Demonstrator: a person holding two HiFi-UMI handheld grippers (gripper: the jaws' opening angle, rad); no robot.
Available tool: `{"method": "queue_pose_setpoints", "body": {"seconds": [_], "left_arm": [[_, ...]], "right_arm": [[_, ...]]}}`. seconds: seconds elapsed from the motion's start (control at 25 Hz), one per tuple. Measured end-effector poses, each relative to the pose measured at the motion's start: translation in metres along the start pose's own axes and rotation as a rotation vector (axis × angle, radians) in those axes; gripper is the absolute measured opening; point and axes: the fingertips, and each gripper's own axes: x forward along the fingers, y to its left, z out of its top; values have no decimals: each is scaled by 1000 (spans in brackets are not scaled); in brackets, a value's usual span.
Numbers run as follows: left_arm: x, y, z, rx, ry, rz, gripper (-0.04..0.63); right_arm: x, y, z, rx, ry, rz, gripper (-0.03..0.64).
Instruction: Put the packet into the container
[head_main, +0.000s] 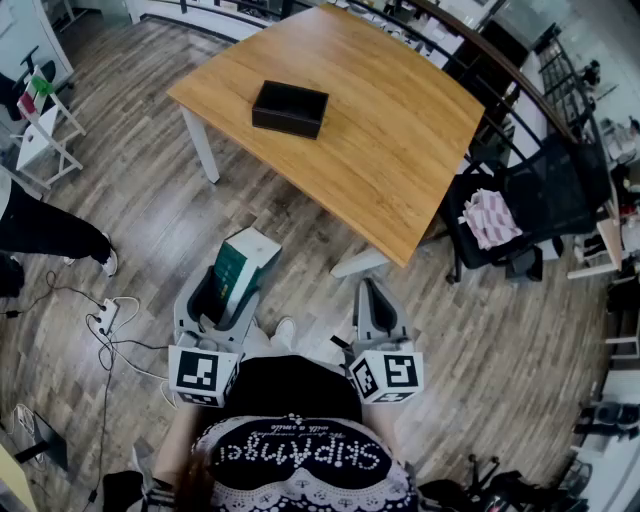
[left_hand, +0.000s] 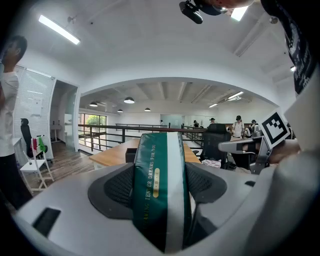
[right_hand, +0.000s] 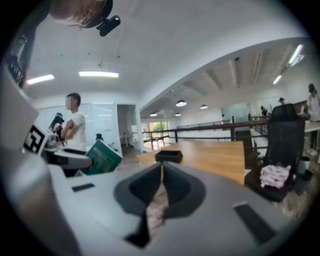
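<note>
**Fig. Packet carried in the left jaws, container well ahead**

The left gripper fills the bottom of its own view. Its jaws stand wide and pinch the green-and-white packet by its two broad faces, with the packet's end jutting forward past the fingertips. The right gripper rides just to the right of the left one, jaws pressed together with nothing between them.

The black container sits on the wooden table, ahead of both tools and well apart from them, so I judge the step to be the carry. To do it well, I would hold the pinch firm and bring the jaws directly above the container. I would turn the packet's long side along the container's long side, then lower it inside the rim before spreading the jaws (a release from high up may bounce it out).

The container's interior reads only as dark, so I cannot tell its depth or contents. The packet's rear end is sunk behind the gripper body. A standing person to the left gripper's left is cut off by the frame edge.
</note>
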Motion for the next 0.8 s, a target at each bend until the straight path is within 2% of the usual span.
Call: {"method": "queue_pose_setpoints", "body": {"seconds": [0.8], "left_arm": [[3,5,4,-19,-11,8,342]], "right_arm": [[4,-1,3,8,-9,15,35]]}}
